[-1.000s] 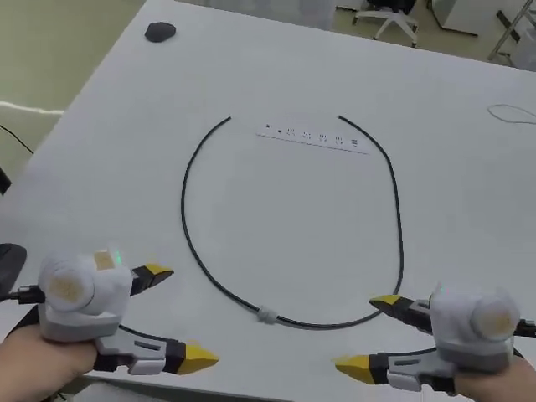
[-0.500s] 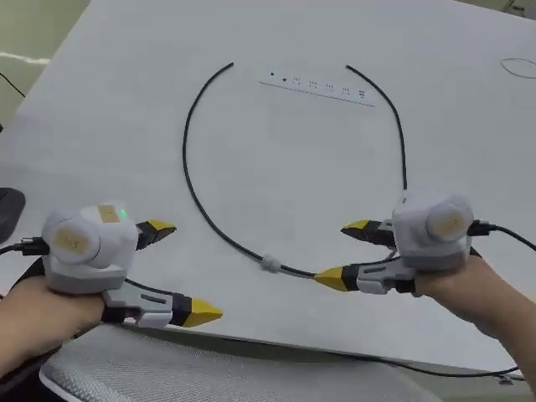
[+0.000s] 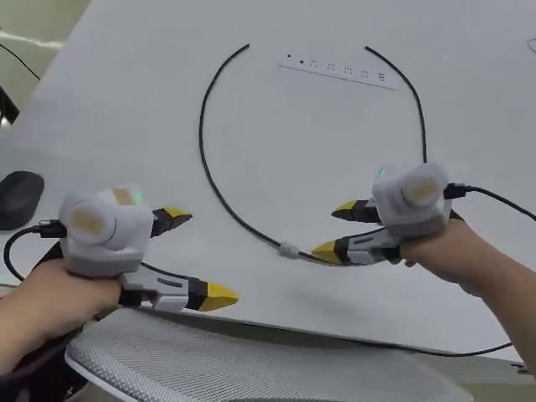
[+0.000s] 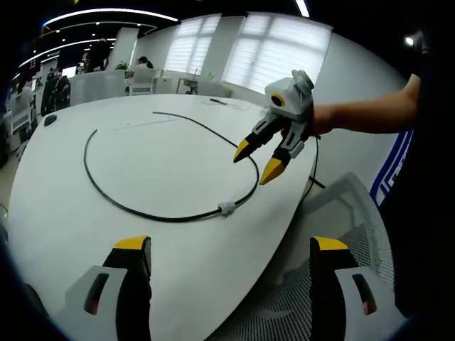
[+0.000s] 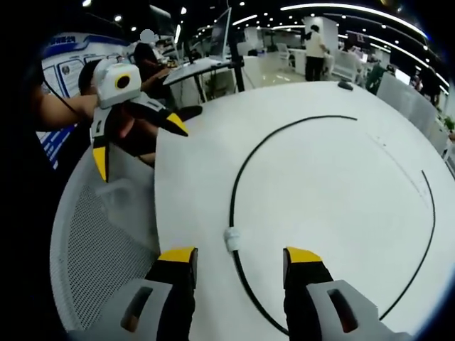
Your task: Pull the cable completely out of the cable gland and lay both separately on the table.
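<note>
A black cable point(image 3: 203, 151) lies in a wide loop on the white table point(image 3: 126, 109). A small pale cable gland point(image 3: 289, 249) sits on the cable at the loop's near end. My right gripper point(image 3: 334, 229) is open, its yellow tips just right of the gland and around the cable there. In the right gripper view the gland point(image 5: 232, 238) lies just ahead of the open jaws point(image 5: 239, 254), on the cable point(image 5: 238, 177). My left gripper point(image 3: 201, 255) is open at the table's front edge, left of the gland and apart from it. The left gripper view shows the gland point(image 4: 227, 209) and the right gripper point(image 4: 255, 163) beyond it.
A white power strip point(image 3: 339, 69) lies across the loop's open far side. A dark mouse point(image 3: 18, 197) rests at the left edge. A grey mesh chair point(image 3: 251, 368) is just below the table's front edge. A thin wire runs from the right gripper.
The right gripper has moved forward and left from the front edge to the cable beside the gland. The head view has tilted down; the left gripper has stayed near the front edge.
</note>
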A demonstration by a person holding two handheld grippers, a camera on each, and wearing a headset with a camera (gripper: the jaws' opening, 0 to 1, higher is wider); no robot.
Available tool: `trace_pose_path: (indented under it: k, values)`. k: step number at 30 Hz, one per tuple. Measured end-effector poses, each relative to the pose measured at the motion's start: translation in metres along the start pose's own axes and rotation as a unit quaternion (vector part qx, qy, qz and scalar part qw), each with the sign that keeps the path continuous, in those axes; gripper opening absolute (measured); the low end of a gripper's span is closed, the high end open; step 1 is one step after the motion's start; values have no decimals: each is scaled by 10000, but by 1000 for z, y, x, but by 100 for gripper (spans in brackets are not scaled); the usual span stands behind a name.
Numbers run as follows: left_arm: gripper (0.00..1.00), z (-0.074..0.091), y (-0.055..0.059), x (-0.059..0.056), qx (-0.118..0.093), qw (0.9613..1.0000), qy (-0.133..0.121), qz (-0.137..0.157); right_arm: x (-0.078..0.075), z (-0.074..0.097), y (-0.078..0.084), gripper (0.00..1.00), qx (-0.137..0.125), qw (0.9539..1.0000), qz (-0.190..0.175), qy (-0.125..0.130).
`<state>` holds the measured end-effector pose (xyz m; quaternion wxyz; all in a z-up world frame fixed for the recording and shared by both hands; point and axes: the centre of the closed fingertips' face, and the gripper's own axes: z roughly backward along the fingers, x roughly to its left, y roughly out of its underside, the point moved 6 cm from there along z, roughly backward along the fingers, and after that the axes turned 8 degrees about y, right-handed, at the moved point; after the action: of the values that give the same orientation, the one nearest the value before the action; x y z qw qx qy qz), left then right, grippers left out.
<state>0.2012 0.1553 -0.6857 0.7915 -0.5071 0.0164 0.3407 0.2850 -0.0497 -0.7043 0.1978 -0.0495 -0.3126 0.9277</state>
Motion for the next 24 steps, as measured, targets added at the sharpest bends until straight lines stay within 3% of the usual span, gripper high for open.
trace_pose_path:
  k: [5,9,24]
  values:
    - [91,1,1,1,-7,10000,19,37,-1,-18,7,39,217,9996,147,-53]
    - [89,0,9,1,133,9999,59,48,-1,-30,8,36,378,9989,215,-145]
    - [90,5,11,3,58,9999,89,118,1,-62,14,26,709,9961,422,-323]
